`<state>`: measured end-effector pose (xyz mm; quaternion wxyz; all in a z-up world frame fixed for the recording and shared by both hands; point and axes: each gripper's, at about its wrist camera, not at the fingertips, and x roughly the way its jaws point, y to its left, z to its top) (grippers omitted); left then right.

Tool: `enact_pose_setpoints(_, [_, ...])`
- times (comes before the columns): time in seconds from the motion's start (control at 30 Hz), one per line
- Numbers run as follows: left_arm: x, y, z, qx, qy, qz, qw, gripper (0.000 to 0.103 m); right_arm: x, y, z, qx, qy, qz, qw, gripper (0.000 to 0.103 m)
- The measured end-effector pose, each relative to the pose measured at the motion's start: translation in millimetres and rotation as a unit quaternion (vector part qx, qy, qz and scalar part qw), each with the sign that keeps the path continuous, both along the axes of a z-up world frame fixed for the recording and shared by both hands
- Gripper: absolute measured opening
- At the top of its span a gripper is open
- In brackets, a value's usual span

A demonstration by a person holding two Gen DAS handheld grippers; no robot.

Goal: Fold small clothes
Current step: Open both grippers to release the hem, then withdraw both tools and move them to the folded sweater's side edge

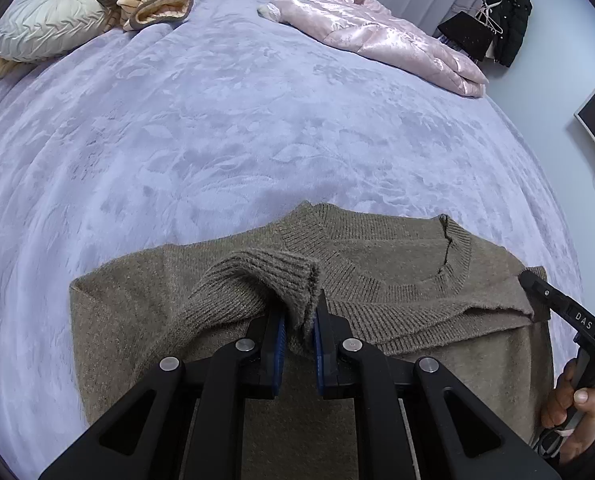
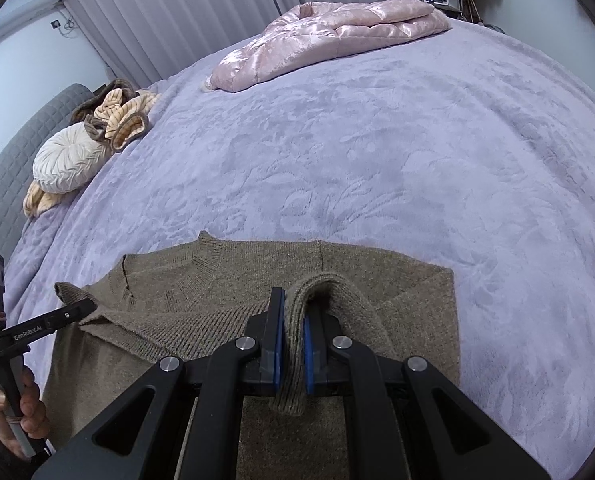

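The brown ribbed-knit sweater lies flat at the near edge of the bed, on the lilac plush bedspread with a leaf pattern, its round neckline farthest from the person and a lower portion apparently folded up over the chest. The left gripper is pinched on a bunched ribbed edge, probably a cuff or the hem corner; which, I cannot tell. The right gripper is likewise clamped on a doubled ribbed band that hangs down between its blue pads. Both pinches look secure, with cloth filling each gap. In my judgement, the fold in hand will come out well if both tools travel together at one height, keep the ribbed edge taut between them, and lay it square to the shoulders before letting go; uneven travel would skew the edge. Well apart, at the far side, lie a shiny pink quilted jacket and a round pale pleated cushion.
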<state>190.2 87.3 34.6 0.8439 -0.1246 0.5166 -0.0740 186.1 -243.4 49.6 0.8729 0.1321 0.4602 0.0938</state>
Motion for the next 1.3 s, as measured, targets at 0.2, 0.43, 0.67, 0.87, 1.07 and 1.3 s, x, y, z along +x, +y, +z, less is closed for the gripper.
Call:
enact_pose_setpoints(0.2, [5,-1,-5,0.000,0.014,-0.002,0.9999,0.014,10,-4,-7,0.027,0.019,-0.009,0.999,0.009])
enact_pose_setpoints(0.43, [1,4,2,-0.019,0.019,0.005,0.9996,0.084,10,-7,1,0.042,0.015,-0.017,0.999,0.058])
enact_pose_setpoints(0.67, [-18,21,35,-0.037,-0.042,0.020,0.9982,0.099,-8,-12,33,0.025,-0.037,-0.027,0.999,0.083])
enact_pose_setpoints(0.87, [-23,-1,42,-0.023,-0.061,-0.025,0.9975,0.099,-15,16,44,-0.049,-0.052,0.019,0.997,0.083])
enact_pose_setpoints(1.07, [11,-36,9,0.101,-0.043,-0.036,0.9933,0.099,10,73,24,-0.108,-0.028,0.086,0.990,0.083])
enact_pose_setpoints(1.3, [27,20,-35,0.054,0.003,0.035,0.9979,0.099,49,23,-25,-0.114,0.043,0.018,0.992,0.083])
